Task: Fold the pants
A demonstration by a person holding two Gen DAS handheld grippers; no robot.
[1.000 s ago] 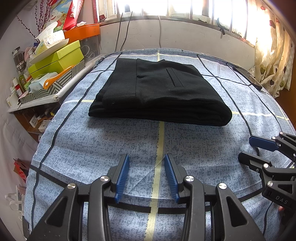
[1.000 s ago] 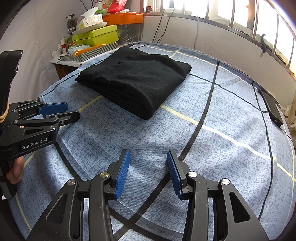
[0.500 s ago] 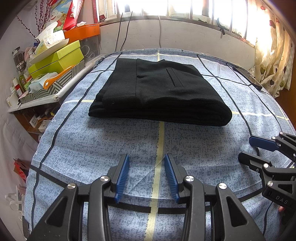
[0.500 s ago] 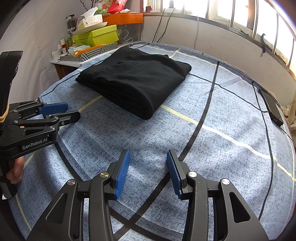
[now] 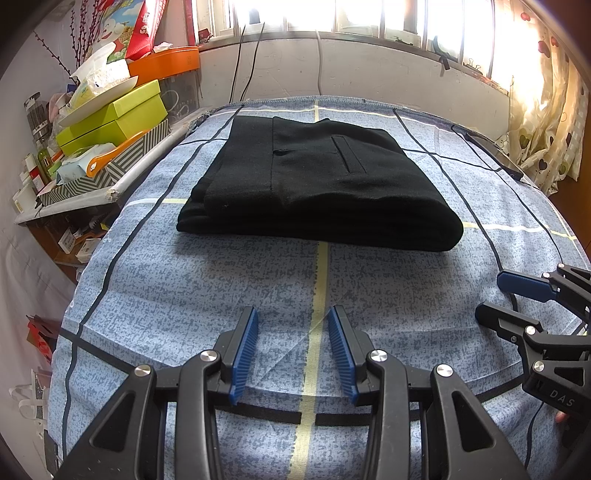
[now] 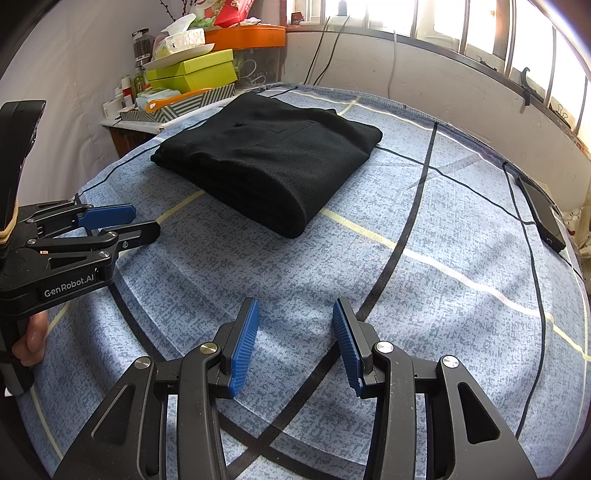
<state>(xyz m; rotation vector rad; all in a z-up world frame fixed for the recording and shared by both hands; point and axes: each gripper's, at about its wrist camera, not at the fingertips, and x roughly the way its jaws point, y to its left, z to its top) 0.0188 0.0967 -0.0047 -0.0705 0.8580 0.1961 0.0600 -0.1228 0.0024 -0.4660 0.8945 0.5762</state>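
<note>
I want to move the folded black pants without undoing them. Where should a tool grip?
Probably the thick rounded fold edge of the pants facing the tools, approached low from the near side: all layers meet there, while the far and left edges show loose ends.

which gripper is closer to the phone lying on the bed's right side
Right. The right gripper hovers open on the phone's side; the left gripper is farther away, directly facing the folded pants.

bright blown-out window point(image 5: 369, 14) backlight, sharp focus, curved fisheye edges.
</note>
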